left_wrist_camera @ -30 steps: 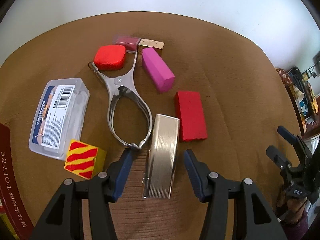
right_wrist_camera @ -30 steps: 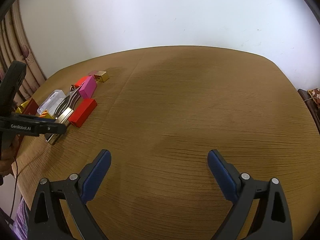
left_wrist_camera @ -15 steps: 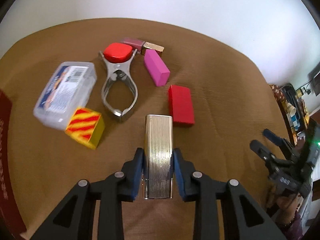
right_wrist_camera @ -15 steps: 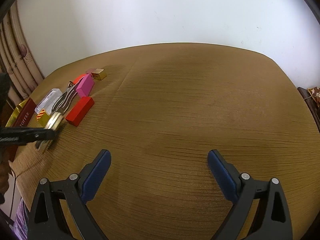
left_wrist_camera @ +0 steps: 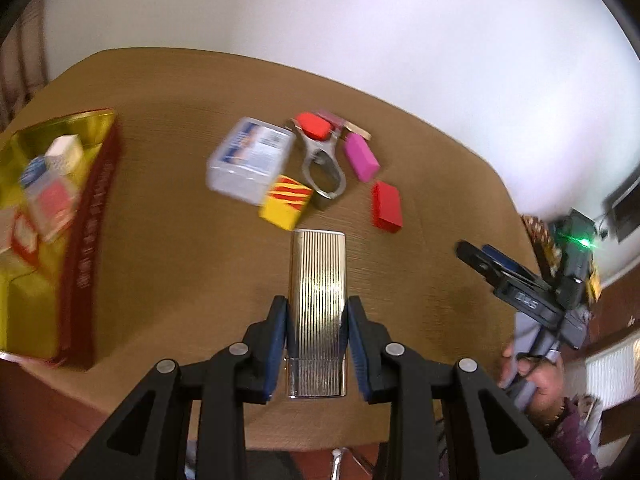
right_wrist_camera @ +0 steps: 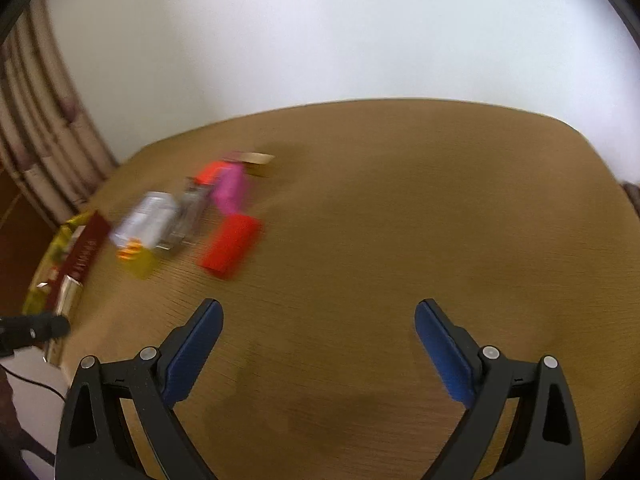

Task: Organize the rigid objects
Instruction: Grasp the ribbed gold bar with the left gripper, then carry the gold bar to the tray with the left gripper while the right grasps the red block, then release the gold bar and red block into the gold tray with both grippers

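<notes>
Left gripper (left_wrist_camera: 317, 334): clamped on the ribbed metal case (left_wrist_camera: 317, 292), lifted above the table's (left_wrist_camera: 180, 216) near edge.
Right gripper (right_wrist_camera: 319, 344): jaws wide apart, empty.
Toffee box (left_wrist_camera: 86, 248): far left.

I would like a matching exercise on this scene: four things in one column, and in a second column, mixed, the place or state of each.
Things:
1. ribbed metal case
2. red block
3. right gripper
4. white cube

Places or states:
A. open, holding nothing
B. inside the gold-lined box
C. clamped in the left gripper
D. lying on the table, to the right of the pink block

Pairs: 1-C, 2-D, 3-A, 4-B
</notes>
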Tool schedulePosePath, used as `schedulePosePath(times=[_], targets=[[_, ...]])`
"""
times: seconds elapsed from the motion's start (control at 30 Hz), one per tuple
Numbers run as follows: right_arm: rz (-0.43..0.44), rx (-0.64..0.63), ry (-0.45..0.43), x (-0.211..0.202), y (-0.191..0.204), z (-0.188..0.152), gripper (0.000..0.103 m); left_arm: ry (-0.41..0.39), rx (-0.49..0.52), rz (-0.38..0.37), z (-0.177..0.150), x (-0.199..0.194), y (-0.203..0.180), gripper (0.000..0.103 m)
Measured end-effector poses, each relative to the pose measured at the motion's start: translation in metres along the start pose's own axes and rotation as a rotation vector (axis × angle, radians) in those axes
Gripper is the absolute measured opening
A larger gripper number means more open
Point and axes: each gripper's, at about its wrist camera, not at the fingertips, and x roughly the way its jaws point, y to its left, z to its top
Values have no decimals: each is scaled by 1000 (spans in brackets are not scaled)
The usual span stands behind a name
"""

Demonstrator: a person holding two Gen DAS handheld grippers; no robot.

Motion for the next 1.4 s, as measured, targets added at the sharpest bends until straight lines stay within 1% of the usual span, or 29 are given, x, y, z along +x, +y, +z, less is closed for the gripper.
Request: schedulePosePath(times=[0.07,0.1,0.13,0.23,0.33,0.47,0.5,0.53,0.6,0.7,0.77,0.83,0.93,1.0,1.07,1.13,1.17,1.2,1.27,1.33,1.4], targets=[[20,-29,19,16,22,10,84,-25,-27,7,-1,-18,14,30],[2,-41,29,26,32,14,68,-38,-36,13,0,-21,17,30],[-9,-44,42,33,36,17,58,-52,-46,17,-1,-29,24,30],[-25,-24,92,58,44,26,57,-85,-78,32,-2,-50,43,30],[-35,-15,123,72,48,32,57,-110,-106,49,-2,-64,62,30],[-91,-41,155,87,57,35,57,-128,-145,64,0,-80,87,30],[-113,-63,154,88,61,35,54,-132,-149,68,0,-85,92,30],[-124,-78,157,90,64,35,39,-140,-154,77,1,-90,98,30],[-152,-108,154,92,71,36,27,-153,-161,98,5,-96,107,30],[-151,-135,148,90,72,32,27,-169,-174,141,13,-104,127,30],[-146,-141,141,84,71,25,27,-157,-159,175,21,-102,137,30],[-133,-135,138,75,67,17,27,-148,-147,214,31,-93,146,30],[-121,-120,141,68,60,11,27,-128,-121,242,53,-74,157,30],[-117,-109,143,64,55,8,27,-113,-111,245,70,-56,164,30],[-116,-98,147,62,51,6,27,-99,-135,275,87,-35,171,30],[-113,-90,147,59,49,6,27,-78,-150,248,98,-19,176,30],[-112,-89,148,57,46,6,27,-66,-161,248,106,-8,179,30],[-111,-89,148,56,46,6,27,-62,-172,261,110,-1,181,30],[-114,-89,149,58,46,6,27,-37,-163,258,118,14,184,30],[-112,-88,148,56,47,5,27,-5,-192,276,122,24,189,30],[-111,-88,147,56,42,6,27,5,-187,228,125,28,188,31]])
